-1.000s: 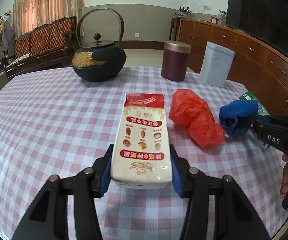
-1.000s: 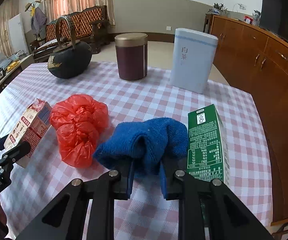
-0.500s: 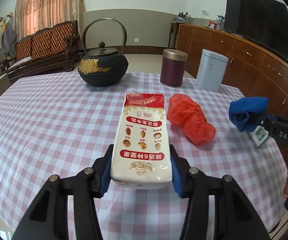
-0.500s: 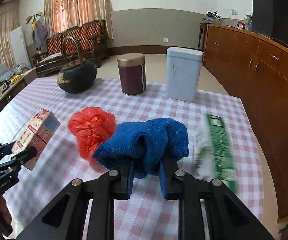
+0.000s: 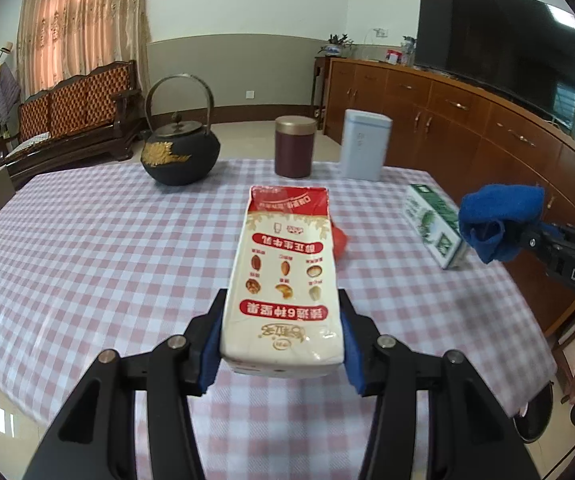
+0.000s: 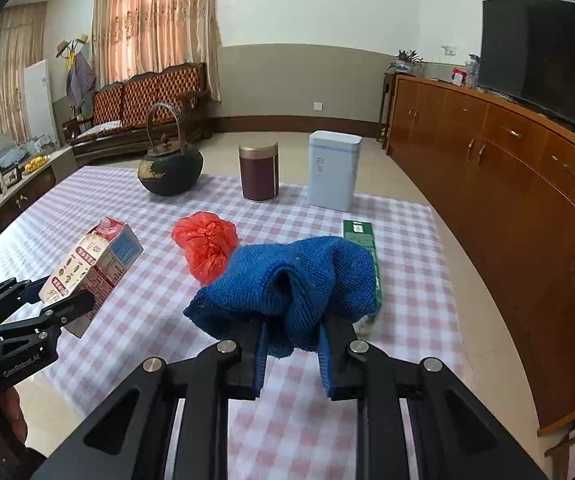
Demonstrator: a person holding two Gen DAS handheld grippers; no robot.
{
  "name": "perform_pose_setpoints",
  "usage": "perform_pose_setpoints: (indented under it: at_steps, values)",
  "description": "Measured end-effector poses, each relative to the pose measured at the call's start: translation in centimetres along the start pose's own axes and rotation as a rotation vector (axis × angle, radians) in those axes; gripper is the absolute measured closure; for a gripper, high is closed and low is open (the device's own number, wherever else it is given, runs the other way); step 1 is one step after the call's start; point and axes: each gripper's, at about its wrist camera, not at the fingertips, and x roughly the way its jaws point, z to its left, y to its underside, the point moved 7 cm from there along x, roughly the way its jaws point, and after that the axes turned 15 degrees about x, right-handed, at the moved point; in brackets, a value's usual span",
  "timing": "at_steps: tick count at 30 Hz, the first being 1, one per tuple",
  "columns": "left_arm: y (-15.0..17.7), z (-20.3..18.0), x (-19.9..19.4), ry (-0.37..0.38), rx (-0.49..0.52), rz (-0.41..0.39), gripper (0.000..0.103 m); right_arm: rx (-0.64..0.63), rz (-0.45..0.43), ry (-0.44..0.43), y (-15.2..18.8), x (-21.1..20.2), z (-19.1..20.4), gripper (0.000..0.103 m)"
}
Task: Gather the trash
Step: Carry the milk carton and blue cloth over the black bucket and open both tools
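Trash is lifted clear of the worktop for carrying off: left tool clamps the milk carton, right tool pinches the blue cloth.

Kettle, canister and tin line the table's far edge.

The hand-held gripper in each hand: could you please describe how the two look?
Both are matte black, angular linkage frames with silver rivets and blue pads on the fingers. The right hand-held gripper carries white "DAS" lettering on its body; the left hand-held gripper reads "GenRobot.AI". No cables or sleeves show.
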Motion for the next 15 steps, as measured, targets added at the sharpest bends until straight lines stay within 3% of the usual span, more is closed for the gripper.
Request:
perform_pose_setpoints:
  at_steps: [15]
  values:
    - [-0.1, -7.9, -5.1, 0.095, 0.08, -0.067, 0.052, 0.09, -0.065, 0.059, 3.2, -9.6, -5.2, 0.081]
